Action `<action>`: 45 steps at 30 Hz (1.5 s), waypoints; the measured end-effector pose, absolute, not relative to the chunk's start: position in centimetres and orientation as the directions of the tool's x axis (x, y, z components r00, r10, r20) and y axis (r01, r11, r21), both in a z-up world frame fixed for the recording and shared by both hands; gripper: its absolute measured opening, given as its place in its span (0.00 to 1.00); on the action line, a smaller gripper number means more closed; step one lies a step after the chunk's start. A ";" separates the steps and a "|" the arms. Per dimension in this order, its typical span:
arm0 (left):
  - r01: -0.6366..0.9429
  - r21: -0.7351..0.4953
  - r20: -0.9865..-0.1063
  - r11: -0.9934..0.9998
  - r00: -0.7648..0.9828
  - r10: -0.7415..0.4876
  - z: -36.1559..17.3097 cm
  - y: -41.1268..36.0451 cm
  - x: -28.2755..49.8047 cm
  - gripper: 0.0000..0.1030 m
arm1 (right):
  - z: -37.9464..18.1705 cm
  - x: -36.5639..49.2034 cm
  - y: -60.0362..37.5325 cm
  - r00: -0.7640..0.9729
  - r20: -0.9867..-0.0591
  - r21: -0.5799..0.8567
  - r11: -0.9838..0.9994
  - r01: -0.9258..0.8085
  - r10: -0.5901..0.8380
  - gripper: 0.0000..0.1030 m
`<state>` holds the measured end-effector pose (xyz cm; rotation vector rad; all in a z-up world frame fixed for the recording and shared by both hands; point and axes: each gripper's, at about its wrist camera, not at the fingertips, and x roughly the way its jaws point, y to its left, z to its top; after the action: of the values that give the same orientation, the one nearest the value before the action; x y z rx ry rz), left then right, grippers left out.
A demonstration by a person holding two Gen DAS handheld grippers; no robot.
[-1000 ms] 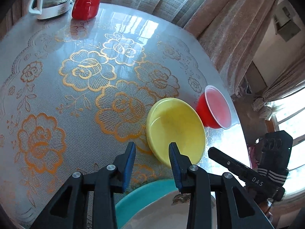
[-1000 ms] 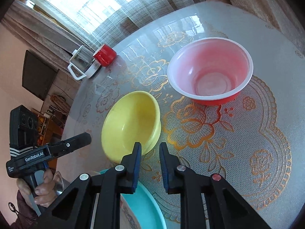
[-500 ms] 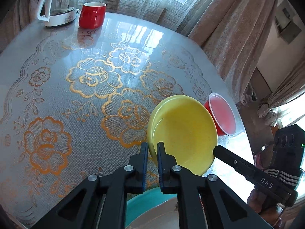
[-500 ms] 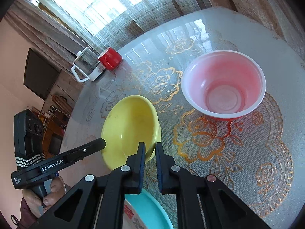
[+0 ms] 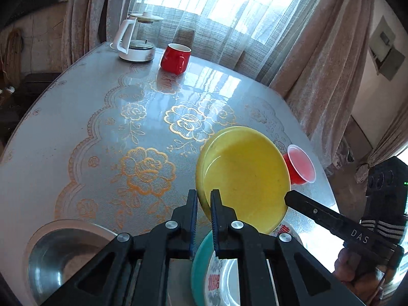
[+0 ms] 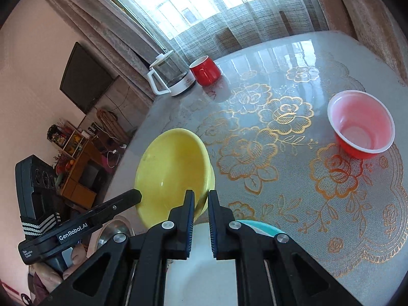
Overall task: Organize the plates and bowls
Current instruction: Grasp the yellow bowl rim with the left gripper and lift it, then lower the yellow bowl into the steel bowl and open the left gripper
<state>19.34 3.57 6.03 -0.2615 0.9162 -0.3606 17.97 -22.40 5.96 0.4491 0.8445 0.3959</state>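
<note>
- The yellow bowl hangs above the round table, tilted, over the teal plate and the white plate lying in it.
- The left gripper is clamped tight on the bowl's near rim; the right gripper pinches the rim on the opposite side; each has nothing else between its jaws.
- Risk: both holds are thin edge pinches on glossy ware; uneven pull between the hands could twist the rim free, dropping the bowl onto the plates.
- Risk: swinging wide could knock the red plastic bowl resting near the table edge.
- Orientation: the bowl's mouth faces up and leans toward the left wrist camera; being round, it has no long axis; the line between the two grips serves instead.
- A steel bowl sits just beside the plates; red mug and kettle stand well apart.
</note>
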 end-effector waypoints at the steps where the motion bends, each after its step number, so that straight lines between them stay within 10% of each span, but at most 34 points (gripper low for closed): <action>1: 0.182 -0.370 -0.718 0.911 0.567 -0.405 6.1 4.4 18.7 0.10 | 6.1 17.7 -21.6 0.597 -0.616 0.528 0.832 -0.171 0.514 0.10; 45: -0.096 -0.340 -0.783 0.936 0.580 -0.225 -0.3 18.2 7.3 0.11 | 0.8 12.8 -4.0 0.340 -0.762 0.415 0.818 -0.398 0.551 0.14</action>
<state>7.28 18.16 -0.30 -0.3670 0.9552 -0.0774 12.79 -4.00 0.78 0.1649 1.0566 0.6216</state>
